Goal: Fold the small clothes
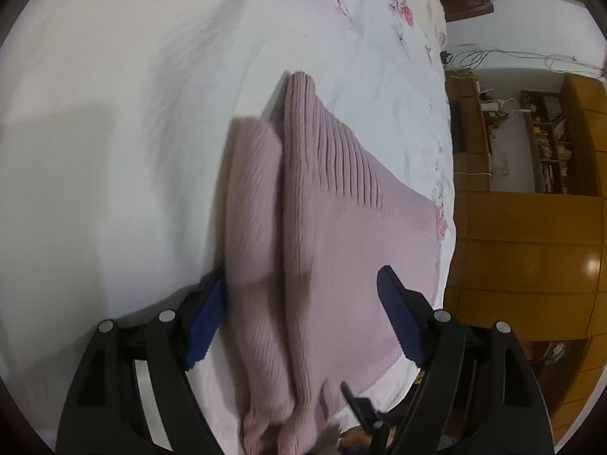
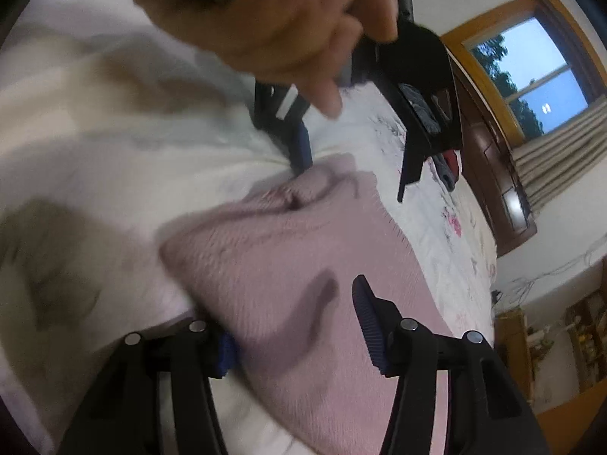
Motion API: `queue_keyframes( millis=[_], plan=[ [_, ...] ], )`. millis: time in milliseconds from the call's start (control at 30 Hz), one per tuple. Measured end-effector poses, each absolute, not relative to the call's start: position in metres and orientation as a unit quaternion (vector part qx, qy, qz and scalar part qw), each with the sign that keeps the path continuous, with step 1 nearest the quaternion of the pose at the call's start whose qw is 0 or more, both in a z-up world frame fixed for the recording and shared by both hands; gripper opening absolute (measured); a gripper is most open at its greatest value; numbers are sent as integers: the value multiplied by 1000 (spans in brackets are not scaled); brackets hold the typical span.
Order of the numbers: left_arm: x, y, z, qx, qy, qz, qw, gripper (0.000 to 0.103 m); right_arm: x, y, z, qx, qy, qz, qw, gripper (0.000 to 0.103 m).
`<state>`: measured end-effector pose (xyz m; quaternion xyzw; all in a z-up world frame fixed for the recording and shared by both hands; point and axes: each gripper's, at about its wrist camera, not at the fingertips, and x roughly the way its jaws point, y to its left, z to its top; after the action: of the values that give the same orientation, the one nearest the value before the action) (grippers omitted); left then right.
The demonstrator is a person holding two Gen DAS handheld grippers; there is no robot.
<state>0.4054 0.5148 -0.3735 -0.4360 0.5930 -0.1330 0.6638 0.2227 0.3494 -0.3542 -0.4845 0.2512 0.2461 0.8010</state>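
the pink knit garment (image 1: 334,227) lay partly folded on the bed (image 1: 114,151). your left gripper (image 1: 303,322) and right gripper (image 2: 296,326) each gaped wide around it, apparently ungripped; your hand (image 2: 273,22) sat at 12 o'clock.

**Bedroom backdrop, dusk light**

White floral-print bedspread (image 1: 379,57) covers the bed. Glossy orange-brown wooden cabinet wall (image 1: 531,250) beside it, with an open cluttered bookshelf (image 1: 550,151). White wall (image 1: 531,49) carries loose cables. Wood-framed window (image 2: 531,72) shows blue sky, trees; striped beige curtain (image 2: 561,151) beside it.
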Motion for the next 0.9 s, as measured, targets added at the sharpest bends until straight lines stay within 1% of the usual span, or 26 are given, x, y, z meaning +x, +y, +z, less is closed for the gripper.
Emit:
queue_keyframes(
  millis=[33,67,167,200,233,300,333,367,400,433,467,600,900],
  plan=[
    [412,514,-375,-436,596,-130,662,78,227,351,-354,-476,261,250,801,23],
    [416,513,-376,-436,599,-128,660,78,224,352,-353,-469,271,249,803,19],
    [421,512,-377,-436,604,-125,655,80,224,345,-334,-422,281,260,822,15],
    [424,510,-377,-431,608,-124,655,80,223,340,-323,-405,278,263,830,11],
    [427,508,-375,-424,613,-122,655,80,221,337,-318,-396,277,263,835,11],
    [431,506,-372,-416,619,-114,656,70,224,334,-309,-380,280,264,841,11],
    [435,505,-372,-416,622,-108,654,56,224,332,-306,-368,285,264,844,11],
    [437,505,-372,-416,626,-101,652,38,227,332,-305,-363,286,264,846,11],
    [438,505,-371,-412,629,-97,652,30,227,331,-303,-358,287,264,848,11],
    [440,505,-368,-407,631,-94,654,27,228,330,-300,-350,287,265,851,11],
    [442,504,-362,-405,629,-93,657,25,228,330,-298,-344,288,265,854,11],
    [444,495,-337,-381,627,-94,673,23,225,322,-286,-316,289,262,865,11],
    [464,441,-253,-306,616,-110,718,22,239,286,-239,-219,292,240,900,11]
  ],
)
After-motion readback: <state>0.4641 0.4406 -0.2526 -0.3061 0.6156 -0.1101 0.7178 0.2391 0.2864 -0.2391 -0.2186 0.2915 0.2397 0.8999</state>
